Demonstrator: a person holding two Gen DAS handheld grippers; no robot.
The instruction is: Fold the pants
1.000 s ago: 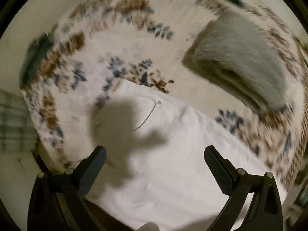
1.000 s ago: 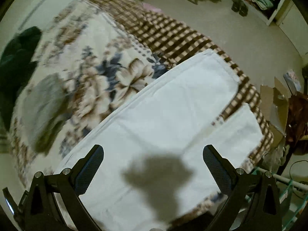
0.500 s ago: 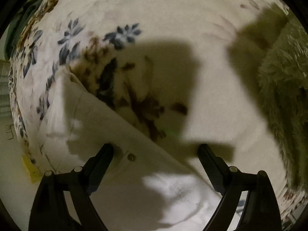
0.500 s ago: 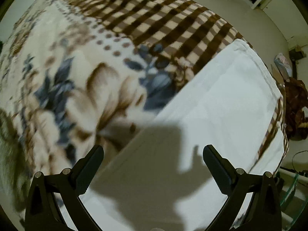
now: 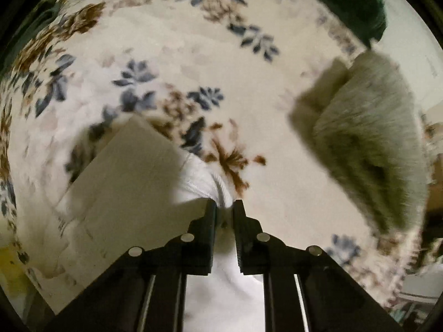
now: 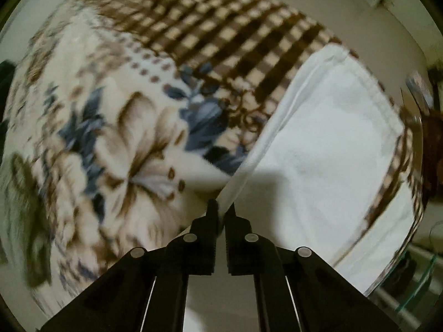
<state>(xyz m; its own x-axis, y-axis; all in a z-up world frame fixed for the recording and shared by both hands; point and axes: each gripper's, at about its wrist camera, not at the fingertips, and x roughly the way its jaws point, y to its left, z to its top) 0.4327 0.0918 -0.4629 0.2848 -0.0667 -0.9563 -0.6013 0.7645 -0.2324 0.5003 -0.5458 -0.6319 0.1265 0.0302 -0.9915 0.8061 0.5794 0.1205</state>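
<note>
I'm working in a home bedroom: a bed covered by a floral fleece blanket (image 6: 116, 144) with a brown checked border (image 6: 221, 41), a folded grey-green towel (image 5: 368, 144) on it, carpeted floor (image 6: 360, 22) beyond, and household clutter along the edge.

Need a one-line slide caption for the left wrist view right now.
Left gripper shut on a bunched edge of the white pants, floral blanket beneath, grey fuzzy folded item lying to the right.

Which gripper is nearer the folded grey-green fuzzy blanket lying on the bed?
Left. The left gripper has the fuzzy blanket just ahead-right; from the right gripper it lies far off, at the view's left edge.
</note>
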